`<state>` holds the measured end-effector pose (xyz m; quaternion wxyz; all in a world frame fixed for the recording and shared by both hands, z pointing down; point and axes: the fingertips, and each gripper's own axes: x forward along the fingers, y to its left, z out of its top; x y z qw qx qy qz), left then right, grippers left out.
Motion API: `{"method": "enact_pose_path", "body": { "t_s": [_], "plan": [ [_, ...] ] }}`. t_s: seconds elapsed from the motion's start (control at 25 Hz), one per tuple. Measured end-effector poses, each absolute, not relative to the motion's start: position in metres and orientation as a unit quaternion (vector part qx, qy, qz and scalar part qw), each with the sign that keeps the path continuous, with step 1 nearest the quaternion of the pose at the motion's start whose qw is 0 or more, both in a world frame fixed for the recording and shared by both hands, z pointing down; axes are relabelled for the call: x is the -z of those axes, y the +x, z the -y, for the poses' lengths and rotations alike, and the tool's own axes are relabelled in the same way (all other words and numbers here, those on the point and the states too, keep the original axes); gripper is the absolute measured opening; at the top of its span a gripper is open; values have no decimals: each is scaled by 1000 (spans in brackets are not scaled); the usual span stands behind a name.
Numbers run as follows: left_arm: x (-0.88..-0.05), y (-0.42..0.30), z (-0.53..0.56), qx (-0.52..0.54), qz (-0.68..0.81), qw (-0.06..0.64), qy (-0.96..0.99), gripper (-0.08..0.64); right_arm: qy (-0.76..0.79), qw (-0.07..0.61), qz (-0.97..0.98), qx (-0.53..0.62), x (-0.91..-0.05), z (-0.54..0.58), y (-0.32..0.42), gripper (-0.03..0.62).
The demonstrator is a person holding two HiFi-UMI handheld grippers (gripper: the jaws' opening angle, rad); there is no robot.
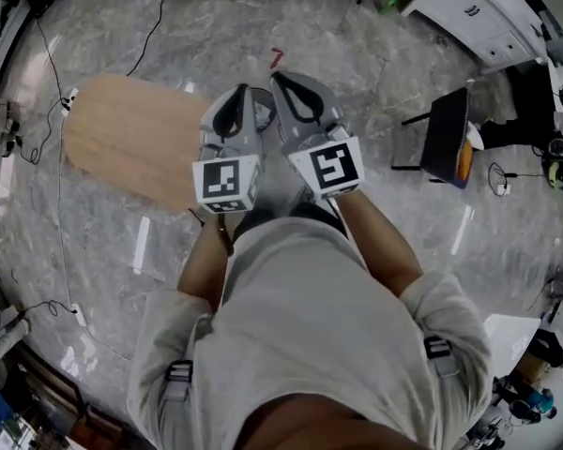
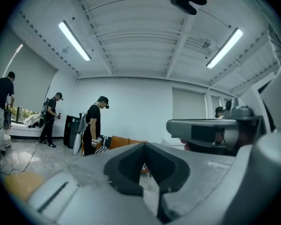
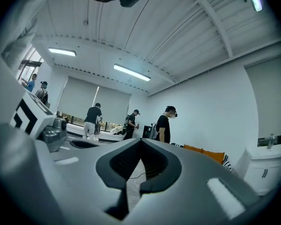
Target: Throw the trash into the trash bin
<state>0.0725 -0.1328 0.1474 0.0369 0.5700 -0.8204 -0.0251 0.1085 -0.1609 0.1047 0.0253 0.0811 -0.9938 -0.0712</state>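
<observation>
No trash and no trash bin show in any view. In the head view both grey grippers are held side by side, close in front of the person's chest, pointing level and forward over the marble floor. The left gripper (image 1: 236,97) has its jaws closed tip to tip with nothing between them; the left gripper view shows the same for the left gripper (image 2: 144,144). The right gripper (image 1: 286,82) is likewise shut and empty, and the right gripper view confirms this for the right gripper (image 3: 140,140). Each carries its marker cube near the hand.
A light wooden table (image 1: 131,139) stands below and to the left. A black chair-like object (image 1: 446,134) is on the right, a white cabinet (image 1: 479,12) at the far right. Cables lie on the floor. A person (image 2: 94,123) and another person (image 3: 166,123) stand ahead.
</observation>
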Motion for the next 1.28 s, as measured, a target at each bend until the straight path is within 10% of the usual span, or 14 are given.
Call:
{"method": "enact_pose_path", "body": {
  "t_s": [1.28],
  "plan": [
    [-137, 168, 184, 38, 800, 51, 596, 18, 142, -4, 988, 54, -92, 221, 211, 6]
  ]
}}
